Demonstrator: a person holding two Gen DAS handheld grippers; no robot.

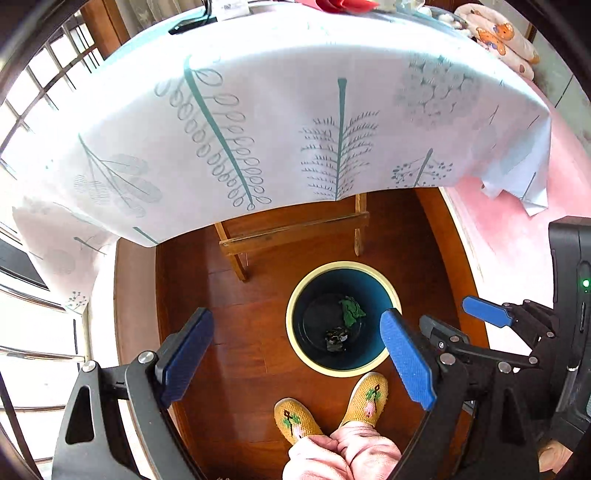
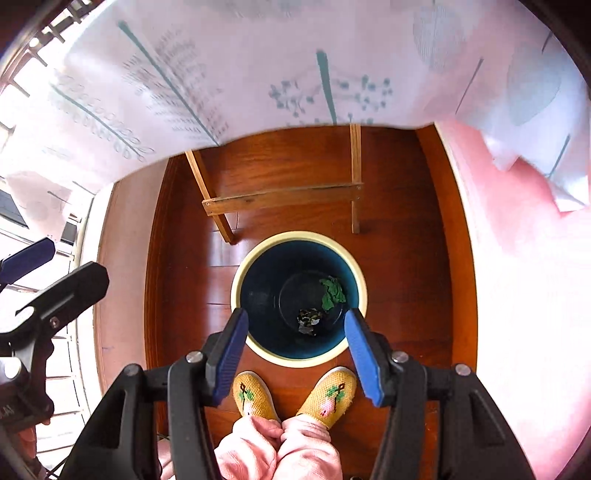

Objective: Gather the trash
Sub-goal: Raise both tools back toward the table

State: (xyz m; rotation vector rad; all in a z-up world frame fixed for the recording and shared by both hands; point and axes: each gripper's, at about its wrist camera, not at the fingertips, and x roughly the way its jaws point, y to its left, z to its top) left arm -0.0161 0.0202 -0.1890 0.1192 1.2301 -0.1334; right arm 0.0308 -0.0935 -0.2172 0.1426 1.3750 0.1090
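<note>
Both grippers, left gripper (image 1: 295, 354) and right gripper (image 2: 295, 350), hang above the bin (image 2: 300, 236), jaws apart and empty. Green scrap (image 2: 332, 291) and dark wad (image 2: 308, 320) lie inside. Drop step apparently complete; next calls for seeking remaining trash on the table.

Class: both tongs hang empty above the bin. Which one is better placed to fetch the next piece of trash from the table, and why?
Left, probably. The left tongs stand wider open, and their view reaches the tabletop beyond the cloth's edge. The right tongs face the bin and hanging cloth only. No trash on the table is plainly visible.
</note>
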